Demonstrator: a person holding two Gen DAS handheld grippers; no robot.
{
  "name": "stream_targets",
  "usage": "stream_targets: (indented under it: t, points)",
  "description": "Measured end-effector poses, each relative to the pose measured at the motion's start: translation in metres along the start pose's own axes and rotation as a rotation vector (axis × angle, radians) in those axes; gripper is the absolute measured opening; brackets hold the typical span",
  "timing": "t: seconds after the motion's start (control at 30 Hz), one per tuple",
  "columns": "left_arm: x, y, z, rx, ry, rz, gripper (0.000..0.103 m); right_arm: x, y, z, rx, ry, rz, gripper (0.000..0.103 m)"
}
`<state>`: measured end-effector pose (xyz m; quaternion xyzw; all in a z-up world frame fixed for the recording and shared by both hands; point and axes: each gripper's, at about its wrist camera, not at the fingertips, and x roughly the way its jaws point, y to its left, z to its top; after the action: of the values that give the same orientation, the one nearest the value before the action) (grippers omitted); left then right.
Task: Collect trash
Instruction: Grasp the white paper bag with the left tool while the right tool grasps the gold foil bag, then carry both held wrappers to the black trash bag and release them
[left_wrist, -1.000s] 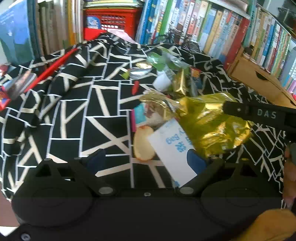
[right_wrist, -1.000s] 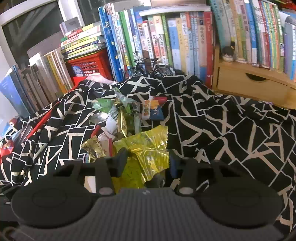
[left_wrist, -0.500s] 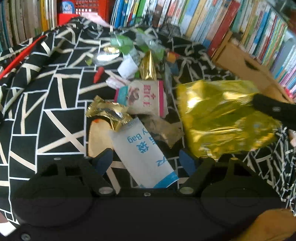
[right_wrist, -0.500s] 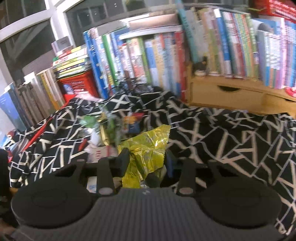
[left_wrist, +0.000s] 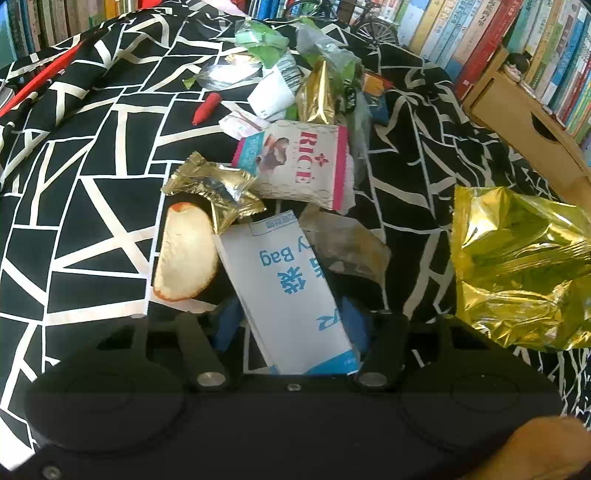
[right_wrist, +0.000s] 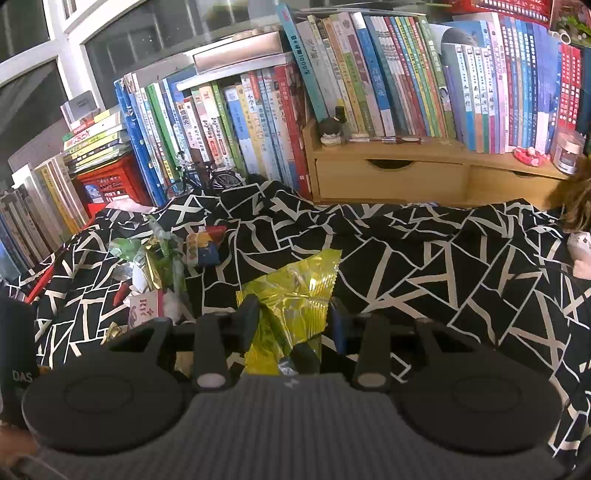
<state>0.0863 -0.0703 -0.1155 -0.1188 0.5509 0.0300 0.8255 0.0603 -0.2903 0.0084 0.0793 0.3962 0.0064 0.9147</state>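
Note:
A pile of trash lies on the black-and-white cloth (left_wrist: 92, 221). My left gripper (left_wrist: 290, 323) points down over a white-and-blue paper bag (left_wrist: 288, 288). Its jaws are closing with the bag between the blue pads (left_wrist: 226, 321), and a thin gap still shows on the left side. Beside the bag lie a pale cracker (left_wrist: 184, 254), a small gold wrapper (left_wrist: 214, 192), a rice-snack packet (left_wrist: 299, 166) and a clear wrapper (left_wrist: 347, 243). My right gripper (right_wrist: 293, 317) is shut on a crumpled gold snack bag (right_wrist: 291, 295), held above the cloth. The same gold snack bag (left_wrist: 517, 266) hangs at the right of the left wrist view.
Green wrappers (left_wrist: 262, 40), an upright gold wrapper (left_wrist: 319, 94) and a red cap (left_wrist: 207, 109) lie farther back. Rows of books (right_wrist: 369, 85), a wooden drawer unit (right_wrist: 388, 177), a red basket (right_wrist: 107, 184) and a toy bicycle (right_wrist: 207, 177) border the cloth.
My left gripper has come down over the white-and-blue bag and its jaws have narrowed around it. My right gripper has carried the gold bag up and away to the right.

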Motion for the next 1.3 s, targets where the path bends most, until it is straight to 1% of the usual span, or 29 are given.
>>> stream_targets:
  t: [0.03,0.07,0.1,0.17,0.2,0.23,0.27,0.47,0.6,0.8,0.9,1.07,1.3]
  points:
    - [-0.002,-0.001,0.0,0.002,-0.005,-0.003,0.044,0.0,0.0,-0.001,0.001,0.001,0.0,0.045]
    - [-0.003,-0.002,-0.001,0.007,-0.004,-0.019,0.033,0.0,0.0,-0.001,0.001,0.002,0.001,0.045]
    - [-0.005,-0.003,-0.002,0.007,-0.002,-0.032,0.031,0.0,0.001,-0.002,0.002,0.003,0.002,0.045]
    - [-0.01,-0.006,-0.003,0.013,-0.004,-0.032,0.025,-0.001,0.001,-0.002,0.004,0.0,0.005,0.045]
    - [-0.012,-0.007,-0.005,0.02,-0.003,-0.035,0.024,-0.001,0.001,-0.002,0.004,-0.003,0.007,0.045]
    - [-0.014,-0.008,-0.006,0.025,-0.002,-0.036,0.006,-0.002,0.002,-0.002,0.004,-0.005,0.008,0.045]
    - [-0.016,-0.009,-0.007,0.03,0.006,-0.044,0.004,-0.002,0.002,-0.002,0.003,-0.008,0.01,0.045]
    - [-0.03,-0.009,-0.017,0.049,0.0,-0.067,0.004,-0.004,0.004,-0.003,0.01,-0.012,0.022,0.045]
    - [-0.041,-0.009,-0.022,0.072,-0.024,-0.081,0.003,-0.008,0.006,-0.004,0.019,-0.018,0.03,0.045]
    - [-0.061,0.001,-0.028,0.053,-0.051,-0.085,0.003,-0.019,0.015,-0.007,0.01,-0.032,0.034,0.044]
    - [-0.072,0.011,-0.032,0.041,-0.064,-0.104,0.002,-0.032,0.021,-0.011,0.005,-0.053,0.027,0.044]
    - [-0.097,0.03,-0.049,0.06,-0.093,-0.139,0.002,-0.062,0.036,-0.028,0.025,-0.075,0.014,0.044]
    - [-0.145,0.079,-0.092,0.069,-0.137,-0.183,0.002,-0.118,0.066,-0.074,0.054,-0.092,-0.013,0.044]
